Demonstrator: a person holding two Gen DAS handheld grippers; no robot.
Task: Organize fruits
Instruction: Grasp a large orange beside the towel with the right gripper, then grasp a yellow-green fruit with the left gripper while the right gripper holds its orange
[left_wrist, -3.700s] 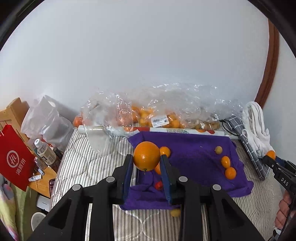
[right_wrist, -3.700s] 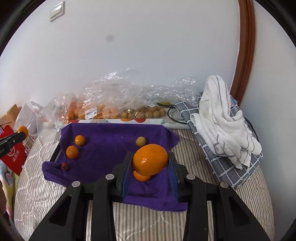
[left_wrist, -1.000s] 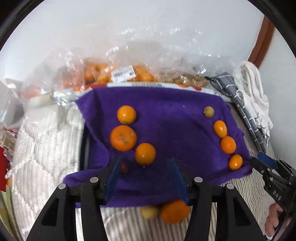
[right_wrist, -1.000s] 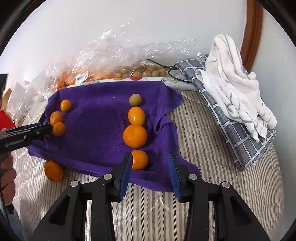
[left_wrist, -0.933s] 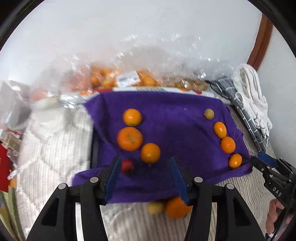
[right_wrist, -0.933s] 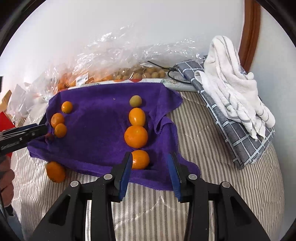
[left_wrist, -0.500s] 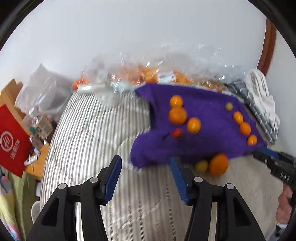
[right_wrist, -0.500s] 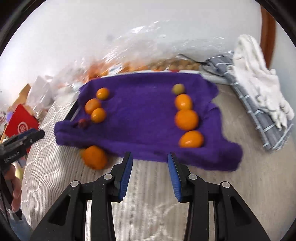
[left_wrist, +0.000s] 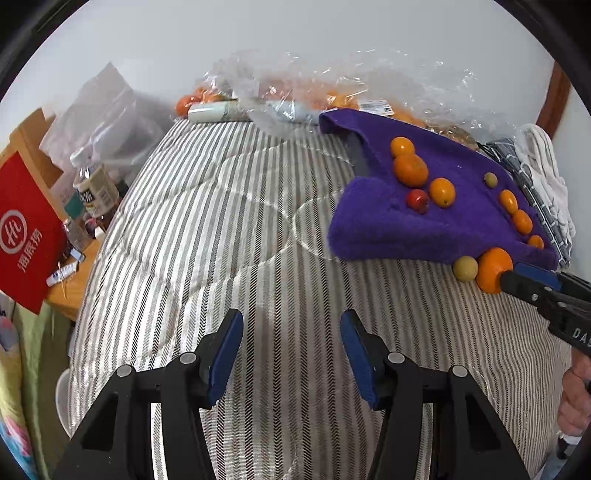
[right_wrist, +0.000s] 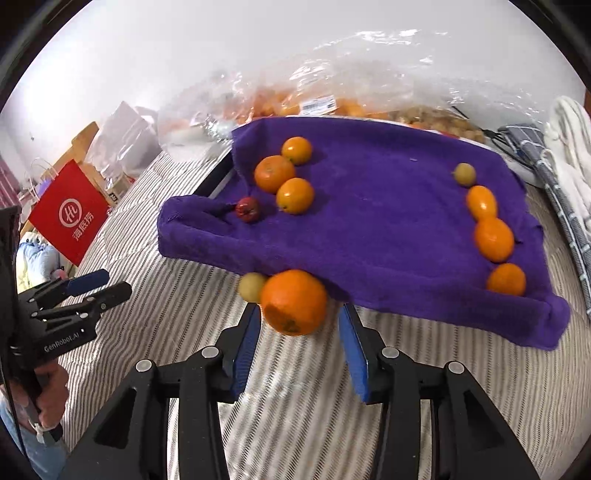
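Fruits sit mostly on purple towel (right_wrist: 388, 229) spread over striped bed (left_wrist: 221, 229): two rows, left cluster and right line. Big orange (right_wrist: 293, 302) lies off towel at its near edge, touching small yellow-green fruit (right_wrist: 252, 286). My right claw (right_wrist: 299, 332) open, blue pads flanking big orange, not yet clamped. My left claw (left_wrist: 291, 345) open, empty, over bare bed, well apart. Risk, my judgement: closing off-centre squirts orange away on soft bedding, nudges small fruit, or pinches towel hem.
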